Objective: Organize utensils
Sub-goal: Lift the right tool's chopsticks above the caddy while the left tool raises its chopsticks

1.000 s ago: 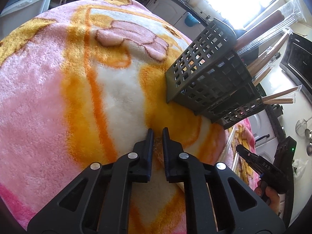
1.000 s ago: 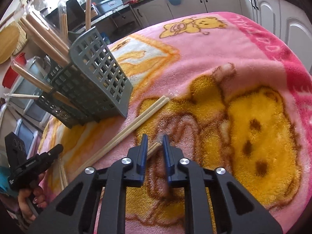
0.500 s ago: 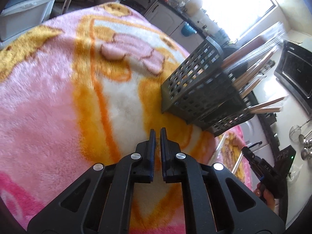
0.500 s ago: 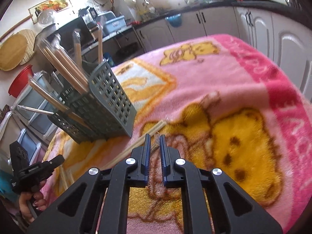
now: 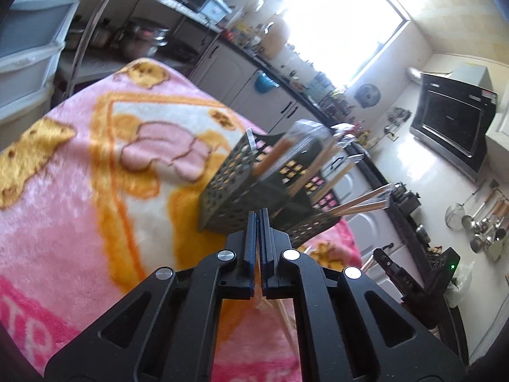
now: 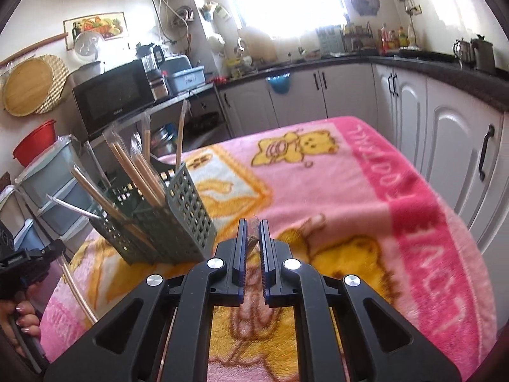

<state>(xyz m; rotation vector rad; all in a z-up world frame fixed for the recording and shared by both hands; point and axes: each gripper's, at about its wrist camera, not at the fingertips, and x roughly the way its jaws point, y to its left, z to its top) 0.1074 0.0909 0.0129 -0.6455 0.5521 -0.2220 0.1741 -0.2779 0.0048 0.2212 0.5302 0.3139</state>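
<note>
Nearest the right camera, the right gripper (image 6: 253,226) is clenched on the butt end of a wrapped pair of chopsticks (image 6: 251,242), a brown tip and a crinkle of clear film showing between the pads, held clear above the blanket (image 6: 350,191). The left gripper (image 5: 258,219) is squeezed fully together. From the right view a long clear-sleeved pair (image 6: 76,286) appears to hang from it past the blanket's left edge, so it seems to be pinching that sleeve rather than nothing. Both loads look very light and stiff, but the film is probably slick, and a hold at one end lets the sticks swing or slide inside the wrapper. A firm pinch on the wood itself, close to the end, should steady them. Just beyond both grippers, the grey slotted caddy (image 6: 178,222) stands on the blanket toward its left edge, leaning a little on the soft pile. Several wrapped chopsticks (image 6: 136,165) already stick out of it at angles. It looks light enough to tip if a pair is pushed in sideways, so each should drop in from above, tip first.
</note>
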